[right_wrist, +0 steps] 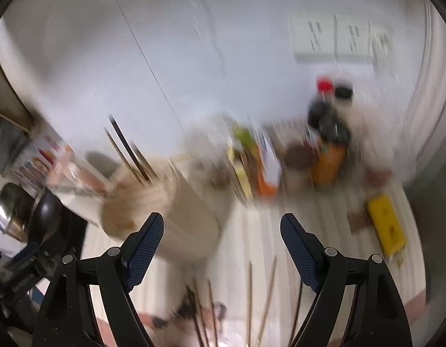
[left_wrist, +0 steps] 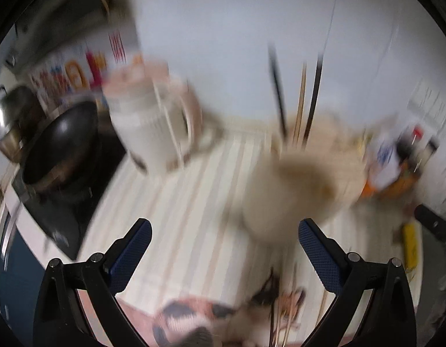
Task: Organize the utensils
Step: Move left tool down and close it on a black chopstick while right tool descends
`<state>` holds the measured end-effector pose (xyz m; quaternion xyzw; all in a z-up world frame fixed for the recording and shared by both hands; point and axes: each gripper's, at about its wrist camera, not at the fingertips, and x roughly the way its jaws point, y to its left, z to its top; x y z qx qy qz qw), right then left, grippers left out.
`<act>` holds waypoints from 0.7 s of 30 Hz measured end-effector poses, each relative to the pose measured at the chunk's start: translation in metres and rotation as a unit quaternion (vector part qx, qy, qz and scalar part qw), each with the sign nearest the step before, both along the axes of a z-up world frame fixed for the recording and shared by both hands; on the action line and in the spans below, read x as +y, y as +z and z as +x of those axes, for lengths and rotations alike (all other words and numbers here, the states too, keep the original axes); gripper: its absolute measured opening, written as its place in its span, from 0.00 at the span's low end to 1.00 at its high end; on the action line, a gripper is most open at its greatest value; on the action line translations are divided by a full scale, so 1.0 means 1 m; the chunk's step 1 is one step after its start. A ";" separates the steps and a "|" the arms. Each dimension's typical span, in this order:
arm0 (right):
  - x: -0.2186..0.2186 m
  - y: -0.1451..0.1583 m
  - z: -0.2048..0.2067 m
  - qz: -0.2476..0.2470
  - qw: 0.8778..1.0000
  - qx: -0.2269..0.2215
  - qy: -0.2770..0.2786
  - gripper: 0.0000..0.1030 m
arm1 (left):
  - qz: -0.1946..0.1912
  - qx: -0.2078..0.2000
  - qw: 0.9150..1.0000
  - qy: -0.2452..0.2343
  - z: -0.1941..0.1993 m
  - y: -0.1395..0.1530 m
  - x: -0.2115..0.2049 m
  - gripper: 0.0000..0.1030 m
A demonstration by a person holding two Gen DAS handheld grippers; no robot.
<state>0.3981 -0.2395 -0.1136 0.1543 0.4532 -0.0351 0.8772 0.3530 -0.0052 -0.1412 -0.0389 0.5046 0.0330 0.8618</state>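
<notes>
Both pictures are blurry. The left gripper [left_wrist: 224, 232] and right gripper [right_wrist: 221, 227] are wide open and hold nothing. The step looks like picking up loose chopsticks [right_wrist: 263, 303], which lie near the bottom. Next, one gripper must go down and pinch one. The holder [left_wrist: 292, 185] stands far behind them with three sticks [left_wrist: 302, 101] in it. About five lie loose.

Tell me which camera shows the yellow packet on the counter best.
The right wrist view: the yellow packet lies whole on the striped counter, right of the open right hand-held gripper, only blurred. The left wrist view shows the packet as a thin strip near the right edge, partly behind a dark object.
</notes>
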 end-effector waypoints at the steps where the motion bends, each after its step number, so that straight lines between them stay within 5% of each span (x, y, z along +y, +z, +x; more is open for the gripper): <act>1: -0.003 -0.015 -0.003 0.004 1.000 0.016 -0.001 0.77 | 0.000 0.013 1.000 -0.003 -0.003 -0.012 -0.004 1.00; 3: -0.006 -0.044 -0.008 0.007 0.999 0.049 0.004 0.47 | -0.002 0.053 0.999 -0.009 -0.008 -0.049 -0.015 1.00; 5: -0.008 -0.080 -0.011 0.022 0.995 0.095 0.012 0.38 | -0.018 0.092 0.995 -0.023 -0.011 -0.082 -0.028 0.96; 7: -0.009 -0.108 -0.015 0.034 0.991 0.129 0.018 0.29 | -0.035 0.139 0.989 -0.038 -0.015 -0.117 -0.040 0.81; 9: -0.010 -0.132 -0.018 0.033 0.987 0.155 0.021 0.28 | -0.047 0.182 0.981 -0.053 -0.018 -0.147 -0.054 0.60; 12: -0.012 -0.163 -0.023 0.038 0.981 0.191 0.020 0.28 | -0.048 0.217 0.973 -0.069 -0.021 -0.176 -0.070 0.44; 16: -0.014 -0.186 -0.028 0.045 0.975 0.217 0.016 0.28 | -0.044 0.203 0.975 -0.081 -0.020 -0.184 -0.081 0.30; 17: -0.013 -0.190 -0.028 0.046 0.974 0.221 0.015 0.28 | -0.037 0.198 0.976 -0.087 -0.019 -0.185 -0.084 0.10; 18: -0.013 -0.193 -0.028 0.049 0.973 0.225 0.017 0.28 | -0.024 0.200 0.975 -0.095 -0.018 -0.189 -0.087 0.03; 21: -0.005 -0.200 -0.026 0.050 0.971 0.232 0.024 0.29 | -0.017 0.193 0.975 -0.105 -0.018 -0.194 -0.086 0.03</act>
